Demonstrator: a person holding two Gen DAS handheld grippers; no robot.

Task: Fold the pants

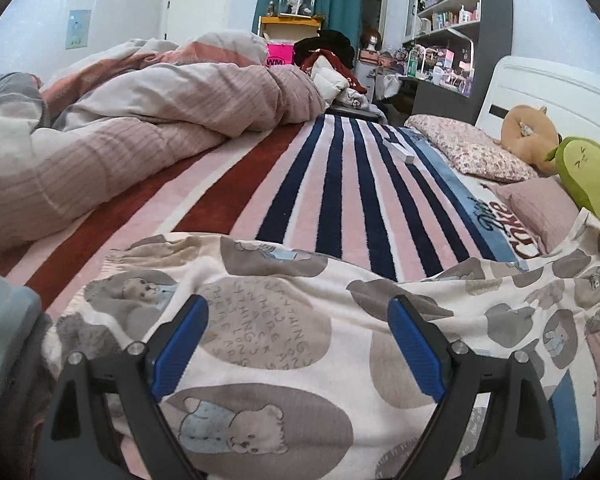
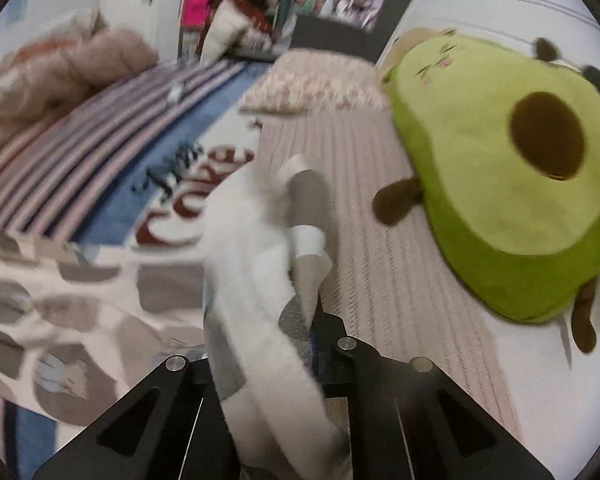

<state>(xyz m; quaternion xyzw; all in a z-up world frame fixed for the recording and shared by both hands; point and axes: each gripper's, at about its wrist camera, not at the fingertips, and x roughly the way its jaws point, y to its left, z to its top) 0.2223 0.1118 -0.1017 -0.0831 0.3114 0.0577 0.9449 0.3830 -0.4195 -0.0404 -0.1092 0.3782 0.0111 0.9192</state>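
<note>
Pants in a soft, fleecy cream fabric printed with grey ovals, small bears and lettering lie spread across the striped blanket, directly under and ahead of the left gripper. Its blue ribbed pads stand wide apart above the cloth, gripping nothing. Off to its right the garment runs on toward the pillows.

That far end is in the right gripper, whose jaws are closed on a bunched fold of the pants; the fabric rises from between the black arms as a thick, limp roll with the cream side and a grey patch twisted together. Ahead of this gripper lies a ribbed pink pillow, and to its right a plump green avocado plush with a brown pit.

Judging by this, the fold is in its opening stage: one end is lifted and the rest lies flat and unfolded. The next move seems to call for the left gripper to come down and pinch or pin the near cloth, so the lifted end can be carried over onto it. Fleece this loose will sag and crumple, so the edges need matching and the roll untwisting.
</note>
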